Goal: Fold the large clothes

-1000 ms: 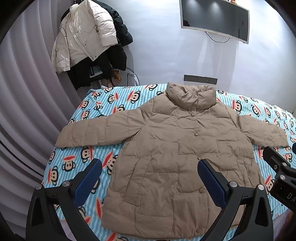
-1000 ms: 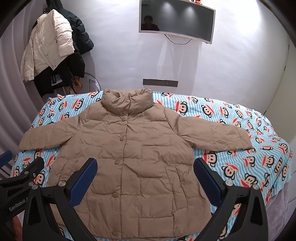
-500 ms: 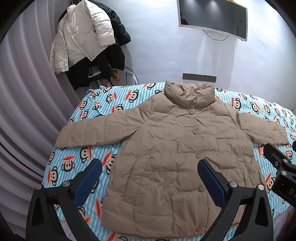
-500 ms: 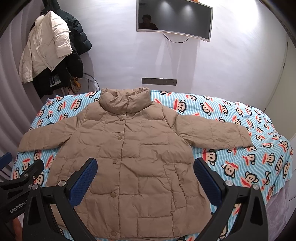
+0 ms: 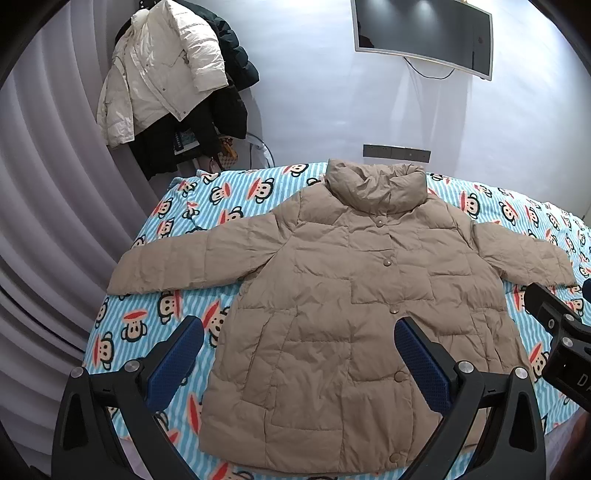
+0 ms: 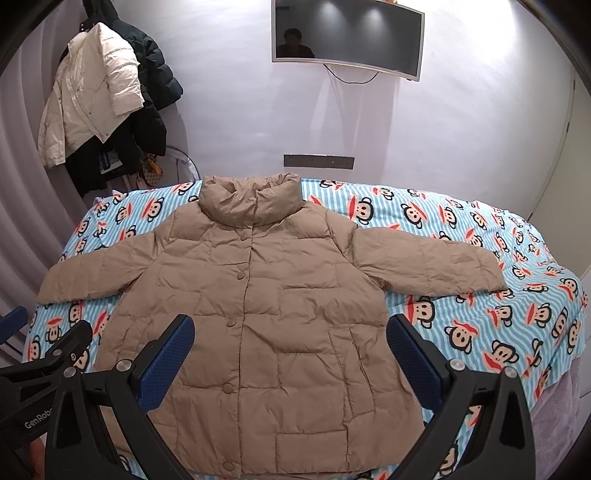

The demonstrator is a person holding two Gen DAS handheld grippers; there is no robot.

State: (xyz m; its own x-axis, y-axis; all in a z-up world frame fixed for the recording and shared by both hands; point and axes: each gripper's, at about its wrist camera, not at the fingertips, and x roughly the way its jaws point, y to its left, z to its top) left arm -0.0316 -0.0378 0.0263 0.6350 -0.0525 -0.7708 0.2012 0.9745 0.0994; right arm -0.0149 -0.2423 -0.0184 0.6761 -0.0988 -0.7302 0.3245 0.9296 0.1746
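A tan puffer jacket (image 5: 347,295) (image 6: 258,302) lies flat and buttoned on the bed, front up, collar toward the wall, both sleeves spread sideways. My left gripper (image 5: 299,350) hovers open above the jacket's lower left part, nothing between its blue pads. My right gripper (image 6: 291,350) hangs open over the jacket's lower middle, also holding nothing. The right gripper's body (image 5: 561,343) shows at the right edge of the left wrist view, and the left gripper's body (image 6: 40,373) at the left edge of the right wrist view.
The bed (image 5: 147,317) (image 6: 480,325) has a blue striped monkey-print sheet. Coats (image 5: 166,81) (image 6: 96,107) hang at the back left beside a curtain (image 5: 44,221). A wall screen (image 5: 424,33) (image 6: 347,37) and a socket strip (image 6: 319,161) sit behind the bed.
Both grippers have drifted slightly upward and back, so the jacket sits a little lower and farther in view. Jacket and jaws are unchanged.
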